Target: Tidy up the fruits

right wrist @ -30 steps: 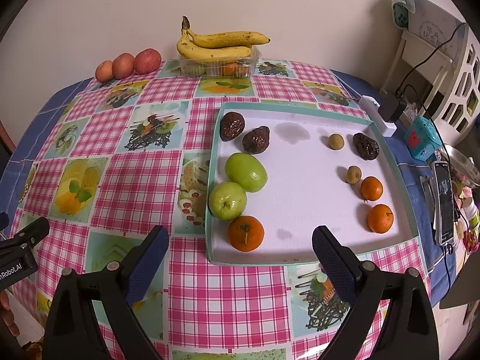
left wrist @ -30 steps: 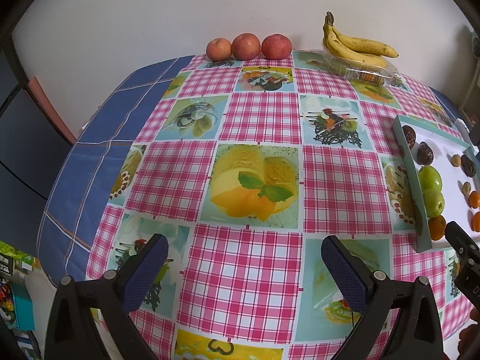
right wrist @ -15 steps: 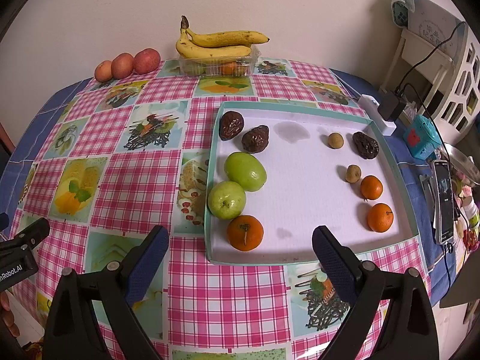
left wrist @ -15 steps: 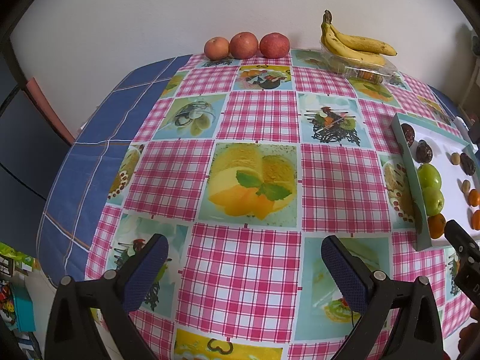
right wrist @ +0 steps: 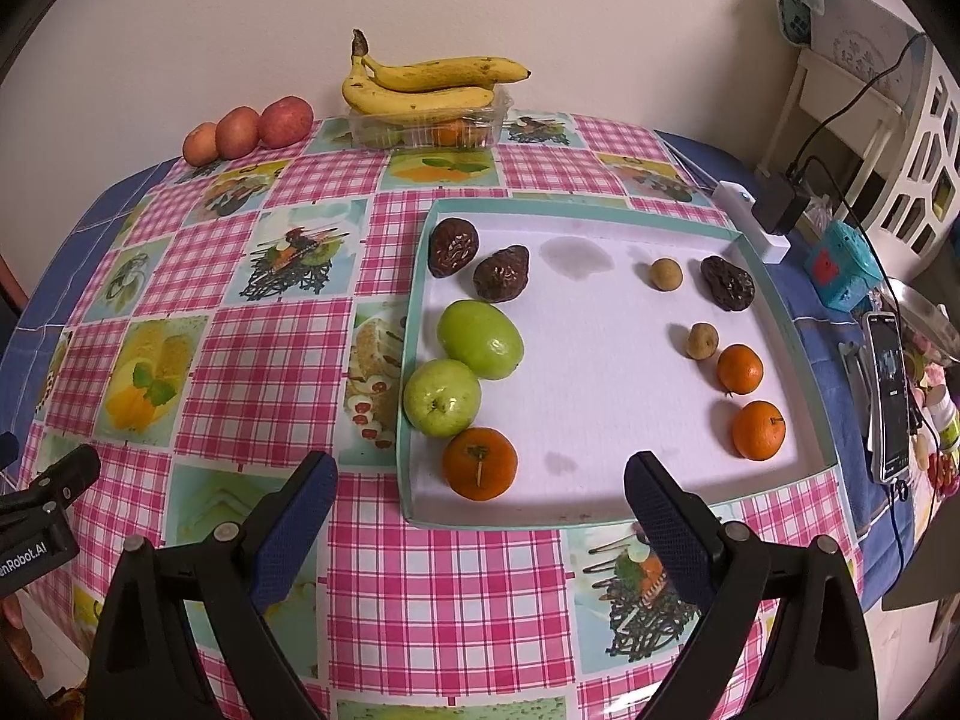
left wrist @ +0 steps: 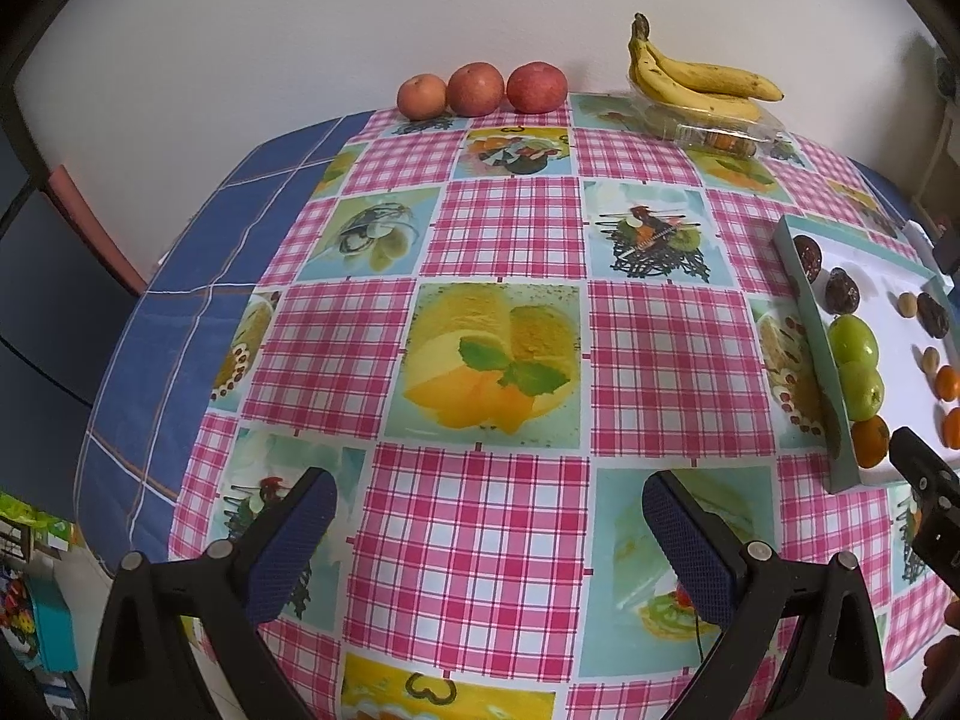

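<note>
Each hand-held gripper, left (left wrist: pixel 483 516) and right (right wrist: pixel 477 501), hangs spread wide above the tablecloth (left wrist: pixel 510 228), holding nothing.

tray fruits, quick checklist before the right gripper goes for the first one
1. Right gripper open and empty: ok.
2. Left gripper open, off to the side of the tray: ok.
3. Nearest orange free to grasp: cannot tell, a green apple sits tight against it.
4. Middle of the tray bare for regrouping: ok.
5. Kinds already grouped: not ok, two more oranges lie at the opposite side.
6. Phone and cable near the tray's right wall: ok, apart.
</note>
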Available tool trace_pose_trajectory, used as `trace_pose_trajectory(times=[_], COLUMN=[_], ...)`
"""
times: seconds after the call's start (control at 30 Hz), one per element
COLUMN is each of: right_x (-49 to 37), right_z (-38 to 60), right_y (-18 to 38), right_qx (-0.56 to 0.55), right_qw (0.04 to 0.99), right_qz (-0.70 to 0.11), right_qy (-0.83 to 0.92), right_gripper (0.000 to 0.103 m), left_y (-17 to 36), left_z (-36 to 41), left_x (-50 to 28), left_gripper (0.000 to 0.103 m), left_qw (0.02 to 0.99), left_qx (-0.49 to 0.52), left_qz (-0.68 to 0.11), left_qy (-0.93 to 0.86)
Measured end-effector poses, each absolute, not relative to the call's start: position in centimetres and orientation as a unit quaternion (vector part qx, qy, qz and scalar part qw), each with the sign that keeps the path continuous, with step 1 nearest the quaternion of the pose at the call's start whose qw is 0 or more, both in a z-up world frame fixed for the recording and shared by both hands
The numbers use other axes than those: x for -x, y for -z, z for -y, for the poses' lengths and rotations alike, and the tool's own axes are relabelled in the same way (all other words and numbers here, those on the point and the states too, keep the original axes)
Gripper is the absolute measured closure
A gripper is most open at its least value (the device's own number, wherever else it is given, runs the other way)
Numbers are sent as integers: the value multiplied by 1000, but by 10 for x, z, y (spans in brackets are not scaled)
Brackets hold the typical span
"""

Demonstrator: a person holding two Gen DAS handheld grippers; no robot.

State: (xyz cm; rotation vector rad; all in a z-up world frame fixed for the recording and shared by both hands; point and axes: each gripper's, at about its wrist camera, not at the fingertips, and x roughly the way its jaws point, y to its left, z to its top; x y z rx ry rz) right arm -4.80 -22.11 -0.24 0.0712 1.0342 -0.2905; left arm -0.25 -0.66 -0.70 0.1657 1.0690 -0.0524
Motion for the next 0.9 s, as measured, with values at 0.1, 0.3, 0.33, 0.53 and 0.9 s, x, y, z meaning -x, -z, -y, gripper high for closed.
trace_pose_trajectory(times=[0.1, 0.3, 0.33, 0.53, 0.9], right_x=[48, 49, 49, 50, 50], right_z=[224, 229, 230, 233, 233], right_y=[3, 4, 4, 4, 4], right_qx=[-37, -43, -45, -49, -51], right_qw=[858, 856, 856, 856, 856], right_qz=[-493, -494, -494, -494, -493], right_qy=[140, 144, 144, 146, 147], right_gripper=[6, 6, 6, 6, 6], left_y=[7, 7, 7, 7, 7], left_z=[9, 14, 14, 17, 15], left_x=[4, 5, 5, 6, 5], left_gripper=[0, 0, 0, 0, 0], left_qw=[856, 855, 855, 855, 855], left_qx=[-82, -89, -89, -93, -92], left_qz=[-509, -509, -509, -509, -509], left_qy=[27, 30, 31, 35, 33])
